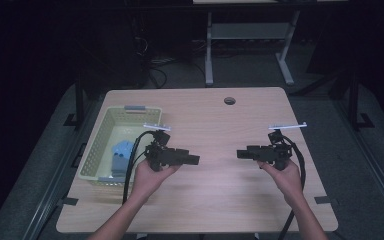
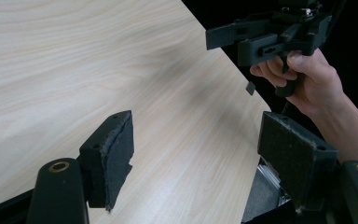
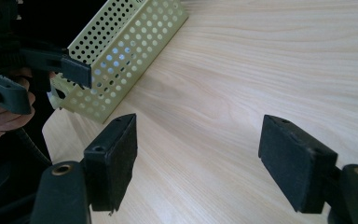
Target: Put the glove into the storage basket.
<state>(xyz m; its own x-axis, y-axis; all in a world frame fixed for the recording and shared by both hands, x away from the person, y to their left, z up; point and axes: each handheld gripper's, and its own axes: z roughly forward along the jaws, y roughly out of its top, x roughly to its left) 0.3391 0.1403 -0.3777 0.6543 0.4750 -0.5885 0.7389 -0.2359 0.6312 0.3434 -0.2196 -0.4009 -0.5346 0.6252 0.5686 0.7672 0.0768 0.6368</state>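
Observation:
Over the wooden table (image 1: 215, 200) a person's two hands hold my grippers level, pointing at each other across the middle. My left gripper (image 1: 196, 159) hovers just right of the yellow perforated basket (image 1: 96, 145). Its jaws stand wide apart (image 2: 200, 154) with bare tabletop between them. My right gripper (image 1: 240, 153) is at the table's right side, open too (image 3: 198, 161), nothing between its pads. A light blue object (image 1: 120, 153) lies inside the basket, and I cannot make out what it is. Each gripper view shows the other gripper farther off (image 2: 235, 35) (image 3: 51, 70).
A round cable hole (image 1: 229, 101) sits near the table's far edge. Black cables (image 1: 130, 165) trail from both grippers toward the front edge. Beyond the table stands a white desk frame (image 1: 250, 40) on a dark floor.

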